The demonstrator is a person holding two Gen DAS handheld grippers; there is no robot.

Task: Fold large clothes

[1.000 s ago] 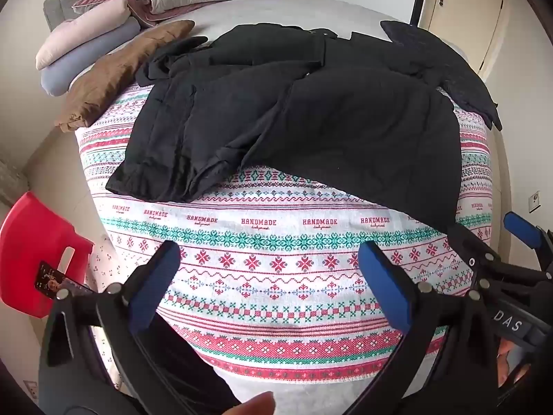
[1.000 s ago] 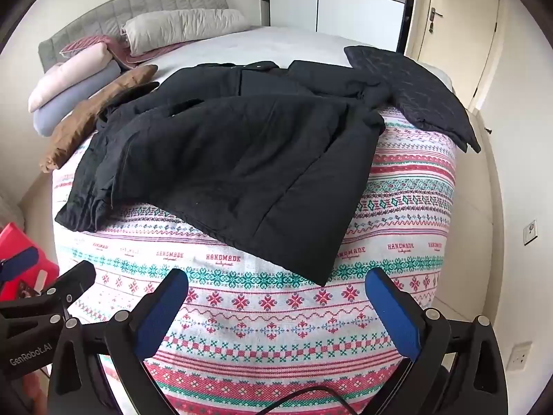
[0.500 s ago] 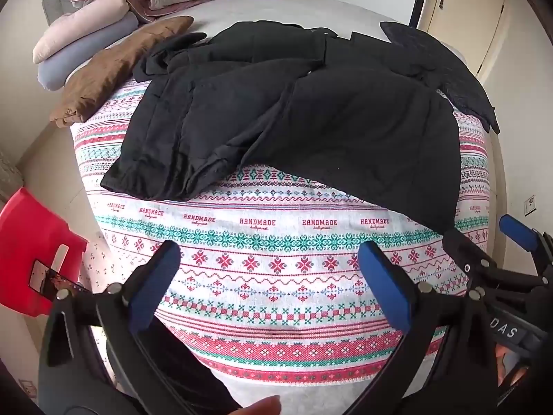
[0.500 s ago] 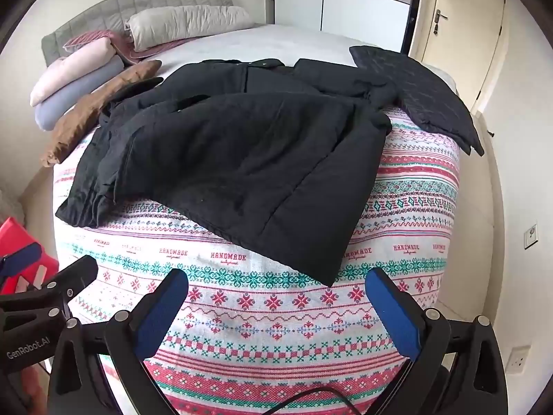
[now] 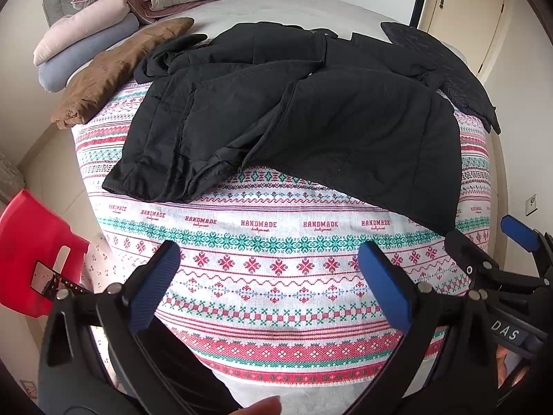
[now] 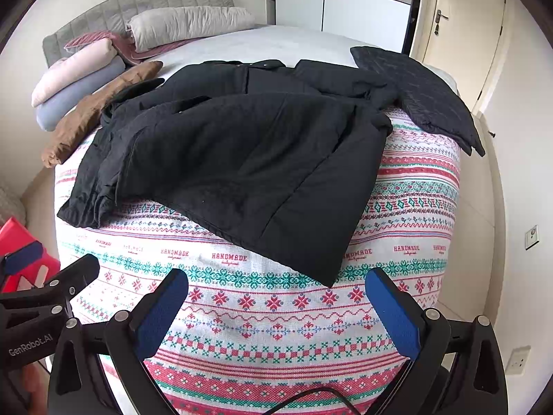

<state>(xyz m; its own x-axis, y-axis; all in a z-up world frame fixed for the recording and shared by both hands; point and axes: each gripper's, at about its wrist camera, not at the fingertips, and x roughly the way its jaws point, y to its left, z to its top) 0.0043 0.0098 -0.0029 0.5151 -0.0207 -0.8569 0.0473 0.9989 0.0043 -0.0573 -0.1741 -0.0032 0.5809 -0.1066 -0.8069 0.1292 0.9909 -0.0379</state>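
A large black quilted jacket (image 5: pixel 311 114) lies rumpled across a patterned blanket (image 5: pixel 276 269) on the bed; it also shows in the right wrist view (image 6: pixel 249 159). Its hem points toward me, with one corner near the front right (image 6: pixel 328 276). My left gripper (image 5: pixel 269 287) is open and empty, held above the blanket short of the jacket hem. My right gripper (image 6: pixel 276 311) is open and empty, just in front of the jacket's near corner. Each gripper shows at the edge of the other's view.
A folded brown garment (image 5: pixel 114 72) and rolled pink and grey bedding (image 5: pixel 79 48) lie at the back left by the headboard. A second black quilted piece (image 6: pixel 414 93) lies at the back right. A red stool (image 5: pixel 31 252) stands left of the bed. A door is at the far right.
Both grippers have shifted slightly, so the jacket and bed sit a little differently in view. The jacket has not moved. Both grippers stay open.
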